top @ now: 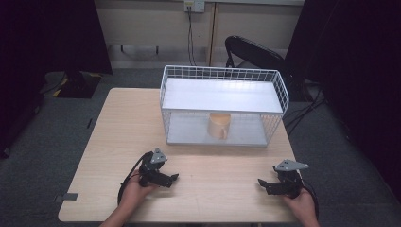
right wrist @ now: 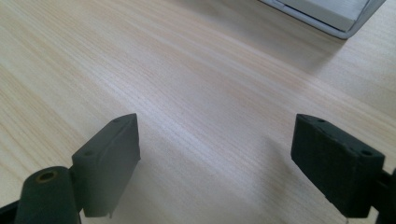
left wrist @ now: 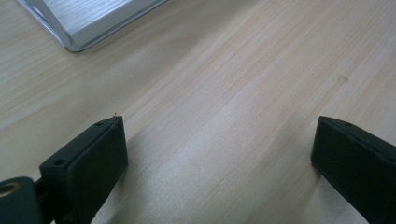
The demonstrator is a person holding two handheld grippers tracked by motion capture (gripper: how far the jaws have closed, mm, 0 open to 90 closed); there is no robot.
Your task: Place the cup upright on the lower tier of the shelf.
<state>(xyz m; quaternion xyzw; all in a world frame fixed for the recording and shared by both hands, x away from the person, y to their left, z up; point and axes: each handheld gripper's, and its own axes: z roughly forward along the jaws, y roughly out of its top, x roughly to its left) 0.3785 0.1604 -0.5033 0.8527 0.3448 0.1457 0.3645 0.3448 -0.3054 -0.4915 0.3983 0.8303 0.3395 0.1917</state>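
A white wire rack (top: 189, 94) with two shelves stands at the far middle of the light wooden table (top: 123, 127). A tan cup (top: 219, 126) sits on its lower shelf. My left gripper (top: 173, 178) rests near the front left, jaws open and pointing right, nothing between them. My right gripper (top: 263, 185) rests near the front right, open and pointing left. In the left gripper view the open left gripper (left wrist: 219, 135) hovers just over bare wood, with a corner of the rack's base (left wrist: 88, 23) beyond. The right gripper (right wrist: 215, 128) is likewise open, a corner of the rack's base (right wrist: 336, 14) ahead.
A black folding chair (top: 255, 52) stands behind the table's far right. Dark curtains flank the room, and cables run along the grey carpet. Bare tabletop lies between the two grippers and in front of the rack.
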